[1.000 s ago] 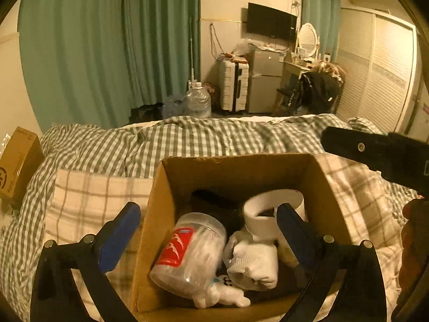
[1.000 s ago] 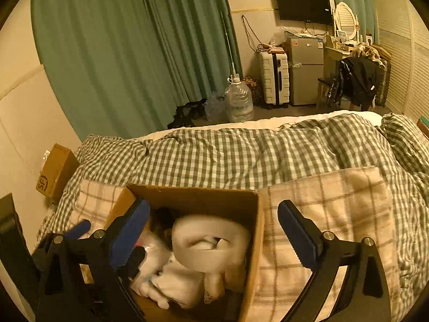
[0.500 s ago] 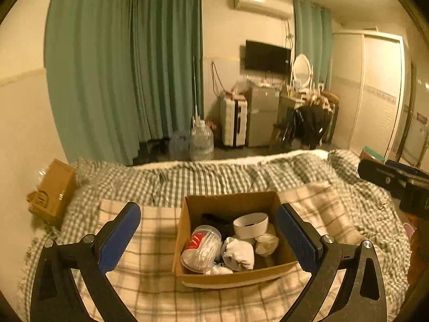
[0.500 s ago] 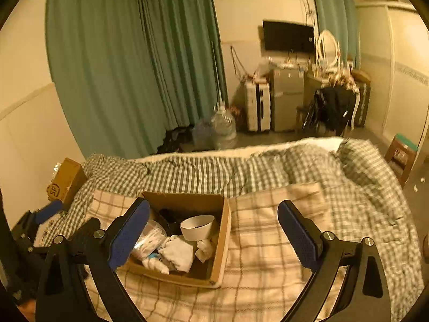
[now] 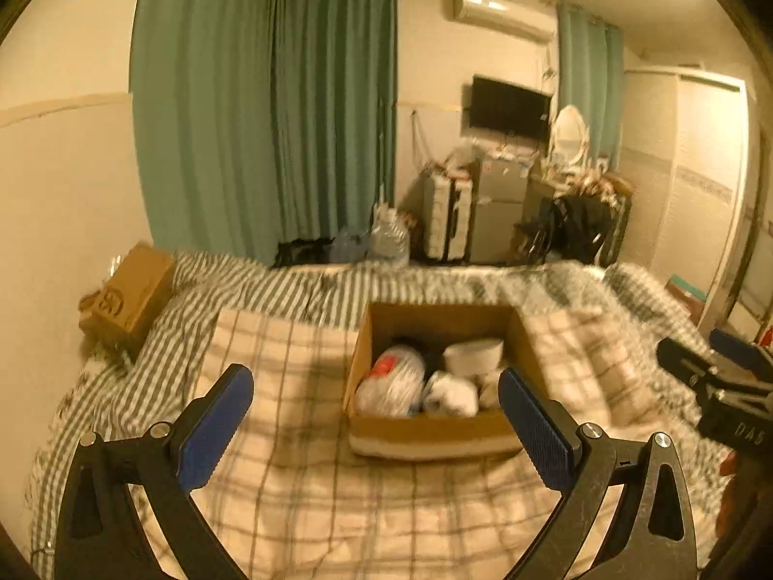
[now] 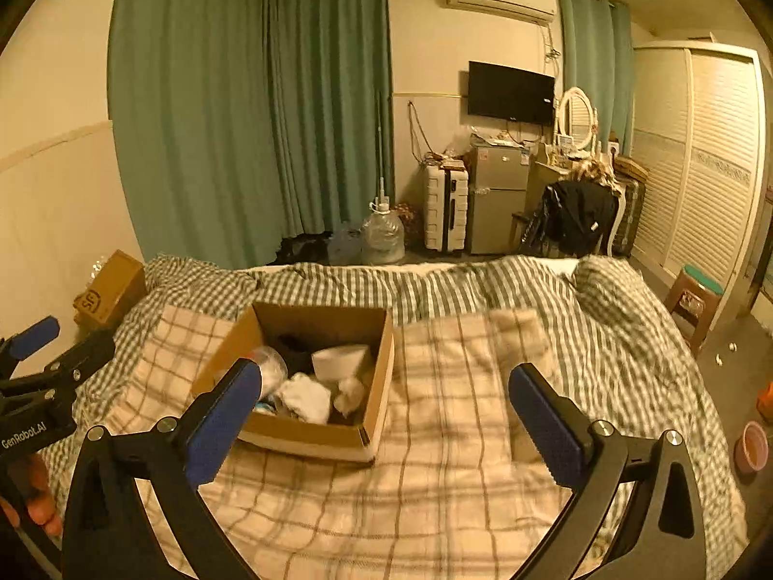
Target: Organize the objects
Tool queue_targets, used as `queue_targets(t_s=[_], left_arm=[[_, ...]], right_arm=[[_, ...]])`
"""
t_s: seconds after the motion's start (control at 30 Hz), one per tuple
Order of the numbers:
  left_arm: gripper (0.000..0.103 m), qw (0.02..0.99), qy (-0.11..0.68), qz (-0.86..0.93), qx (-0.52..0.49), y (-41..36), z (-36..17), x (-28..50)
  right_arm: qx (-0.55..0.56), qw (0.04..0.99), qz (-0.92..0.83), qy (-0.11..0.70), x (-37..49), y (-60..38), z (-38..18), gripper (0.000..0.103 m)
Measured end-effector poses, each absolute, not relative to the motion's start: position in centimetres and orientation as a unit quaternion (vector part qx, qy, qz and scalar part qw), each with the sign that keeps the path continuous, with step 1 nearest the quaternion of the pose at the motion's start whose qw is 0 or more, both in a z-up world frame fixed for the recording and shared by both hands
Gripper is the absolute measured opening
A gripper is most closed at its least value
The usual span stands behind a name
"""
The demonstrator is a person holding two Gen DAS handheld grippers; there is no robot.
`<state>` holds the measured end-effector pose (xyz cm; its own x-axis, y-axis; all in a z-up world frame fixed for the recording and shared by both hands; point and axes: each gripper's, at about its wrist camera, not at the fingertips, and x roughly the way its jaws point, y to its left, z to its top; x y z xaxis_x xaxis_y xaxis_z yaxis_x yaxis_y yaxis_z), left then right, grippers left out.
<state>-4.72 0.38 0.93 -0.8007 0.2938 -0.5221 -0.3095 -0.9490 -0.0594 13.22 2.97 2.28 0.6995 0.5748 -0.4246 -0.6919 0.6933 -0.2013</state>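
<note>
An open cardboard box (image 5: 430, 432) sits on a beige plaid blanket on the bed; it also shows in the right wrist view (image 6: 374, 386). Inside lie a clear plastic jar with a red label (image 5: 391, 382), a white bowl-like cup (image 5: 473, 356), white cloth (image 5: 454, 394) and something dark at the back. My left gripper (image 5: 374, 427) is open and empty, held back from the box's near side. My right gripper (image 6: 384, 420) is open and empty, above the blanket just right of the box. Each gripper shows at the edge of the other's view.
A second cardboard box (image 5: 130, 292) sits at the bed's far left by the wall. A green checked duvet (image 6: 435, 285) covers the far bed. Beyond are a water jug (image 6: 384, 237), suitcase, small fridge and chair. A stool (image 6: 695, 295) and bowl (image 6: 751, 447) are on the floor right.
Both grippers have pulled back and up from close over the box, so the box now looks small and far. Both stay open and empty.
</note>
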Motion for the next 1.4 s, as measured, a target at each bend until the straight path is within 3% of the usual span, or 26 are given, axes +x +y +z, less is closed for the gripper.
queue_targets(t_s=[0.37, 1.4], left_arm=[[0.103, 0.155, 0.001, 0.941, -0.302, -0.3, -2.3, -4.9], [0.103, 0.16, 0.009, 0.937, -0.309, 0.1, -2.7, -4.7]], right_arm=[[-0.187, 0.903, 0.331, 0.201, 14.9, 2.8, -1.2, 0.103], [-0.204, 0.898, 0.335, 0.2, 14.2, 3.2, -1.9, 0.103]])
